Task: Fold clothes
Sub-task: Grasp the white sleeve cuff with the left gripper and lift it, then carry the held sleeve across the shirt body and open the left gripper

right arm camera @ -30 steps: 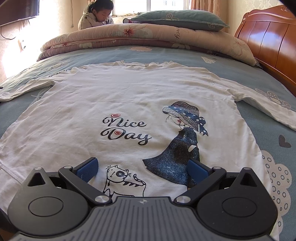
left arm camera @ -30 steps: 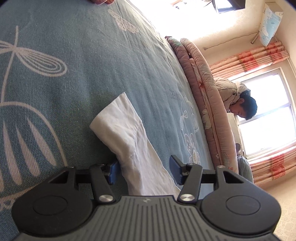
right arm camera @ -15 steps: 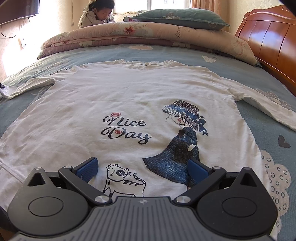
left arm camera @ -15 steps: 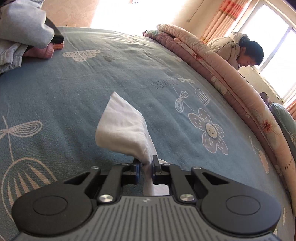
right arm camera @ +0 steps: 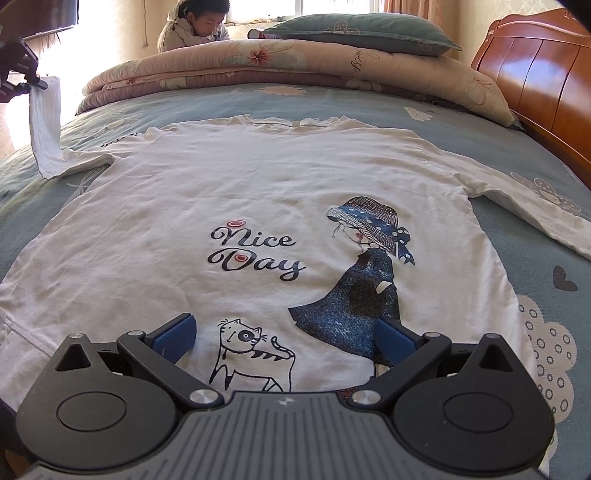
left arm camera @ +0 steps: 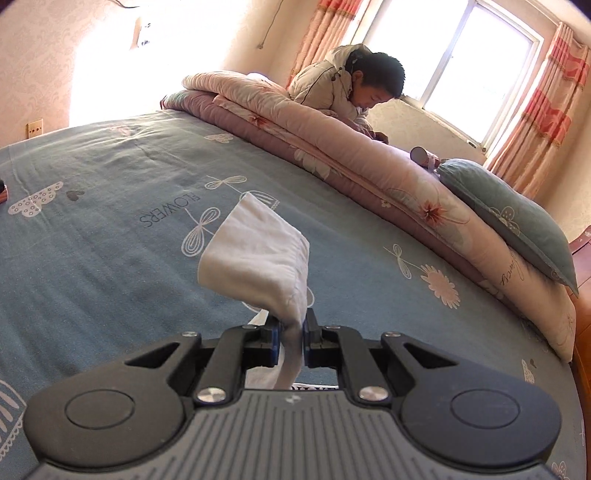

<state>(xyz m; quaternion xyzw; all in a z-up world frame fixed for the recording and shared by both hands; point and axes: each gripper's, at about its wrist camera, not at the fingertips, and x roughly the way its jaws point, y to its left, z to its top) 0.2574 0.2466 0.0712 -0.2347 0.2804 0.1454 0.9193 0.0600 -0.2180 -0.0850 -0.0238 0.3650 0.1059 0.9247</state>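
Sunlit bedroom walls and a window with pink curtains frame a wide bed spread with a blue-grey sheet printed with flowers. On our left, our left gripper is clenched on the cuff of the white long sleeve, holding it raised off the sheet. Across the middle lies the white long-sleeved shirt printed "Nice Day", flat, its other sleeve stretched out to the right. Over its hem we hold our right gripper with jaws spread wide, grasping nothing. Behind, a folded pink floral quilt carries a grey-green pillow; a person in a pale padded jacket leans beyond it, and a reddish wooden headboard stands at far right.
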